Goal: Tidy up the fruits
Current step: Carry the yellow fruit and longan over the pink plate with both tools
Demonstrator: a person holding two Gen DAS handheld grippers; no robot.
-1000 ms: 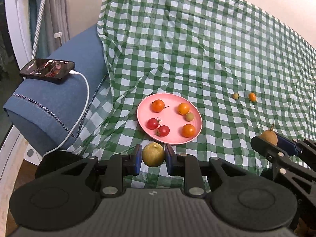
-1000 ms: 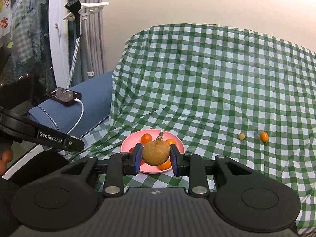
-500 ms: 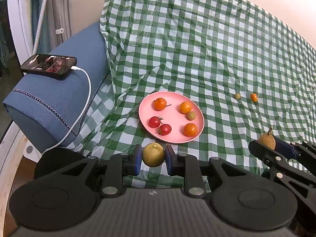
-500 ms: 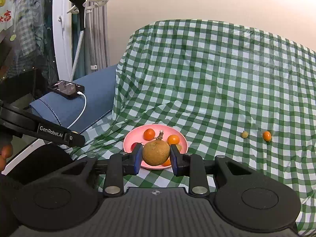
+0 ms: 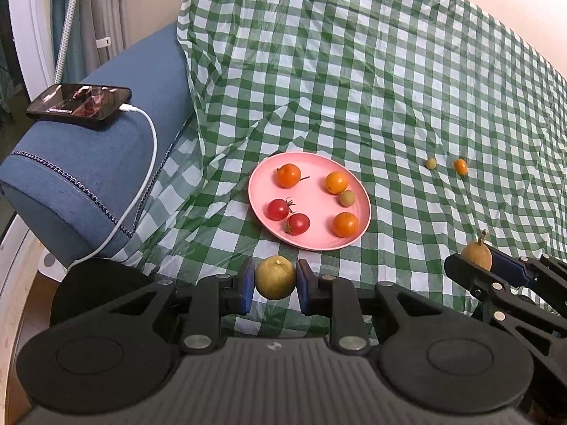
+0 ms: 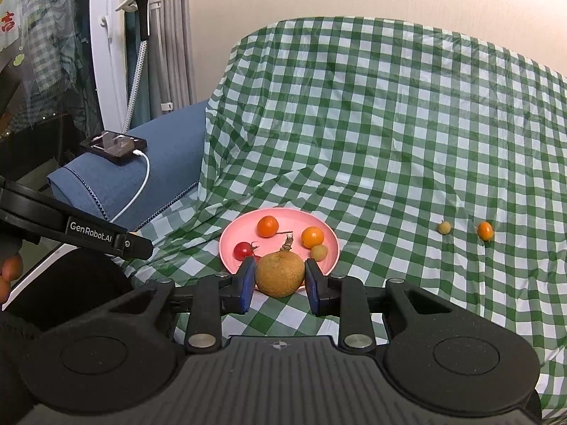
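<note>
My left gripper (image 5: 275,279) is shut on a yellow-green round fruit (image 5: 275,277), held just in front of the pink plate (image 5: 262,191). My right gripper (image 6: 280,278) is shut on a brown stemmed fruit (image 6: 280,273), near the plate's (image 6: 230,241) front edge; the right gripper also shows in the left wrist view (image 5: 476,260) at the right. The plate holds several small tomatoes and orange fruits. A small green fruit (image 5: 430,163) and a small orange fruit (image 5: 460,166) lie on the checked cloth to the plate's right.
A green-and-white checked cloth (image 5: 354,71) covers the sofa seat and back. A blue armrest (image 5: 88,156) on the left carries a phone (image 5: 79,101) with a white charging cable (image 5: 141,184). A white stand and curtains (image 6: 141,53) are at far left.
Both grippers have drifted slightly closer to the plate, each still holding its fruit. Nothing was released or picked up.
</note>
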